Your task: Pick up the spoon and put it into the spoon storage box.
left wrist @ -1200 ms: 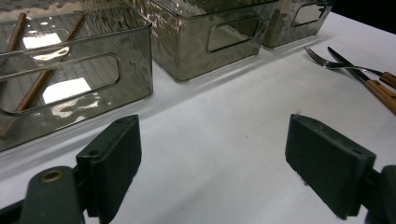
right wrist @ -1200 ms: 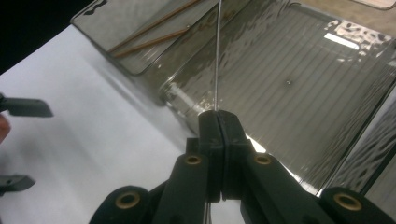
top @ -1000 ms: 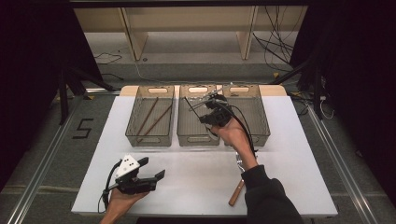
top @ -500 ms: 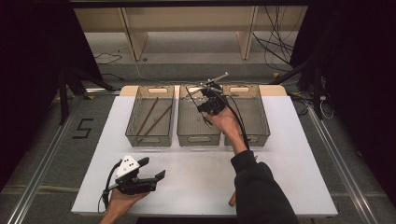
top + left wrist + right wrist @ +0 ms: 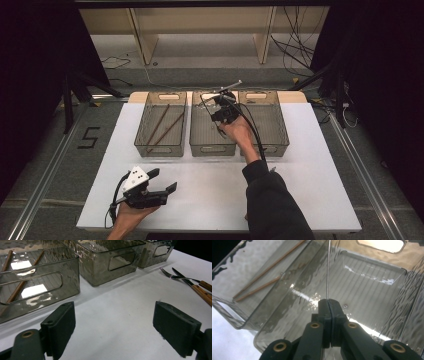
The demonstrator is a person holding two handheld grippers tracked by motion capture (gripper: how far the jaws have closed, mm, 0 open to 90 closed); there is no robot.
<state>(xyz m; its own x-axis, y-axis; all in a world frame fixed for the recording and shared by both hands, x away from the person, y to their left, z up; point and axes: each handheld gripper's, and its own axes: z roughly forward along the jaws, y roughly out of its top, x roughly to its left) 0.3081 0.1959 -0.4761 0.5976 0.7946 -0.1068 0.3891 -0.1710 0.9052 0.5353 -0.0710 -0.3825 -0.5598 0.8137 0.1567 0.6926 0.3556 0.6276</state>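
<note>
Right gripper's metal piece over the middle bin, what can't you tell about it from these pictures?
- The metal piece: right gripper view shows a thin edge; its top is cut off by the frame.
- High view: too small to tell what utensil it is; the right gripper hides its handle.

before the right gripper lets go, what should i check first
1. Right gripper shut on the thin metal utensil: ok.
2. Right gripper above the middle bin: ok.
3. Utensil's whole length inside that bin's rim: cannot tell.
4. Kind of utensil, seen edge-on: cannot tell.
5. Chopsticks kept apart in the left bin: ok.
6. Left gripper open, away from the bins: ok.
</note>
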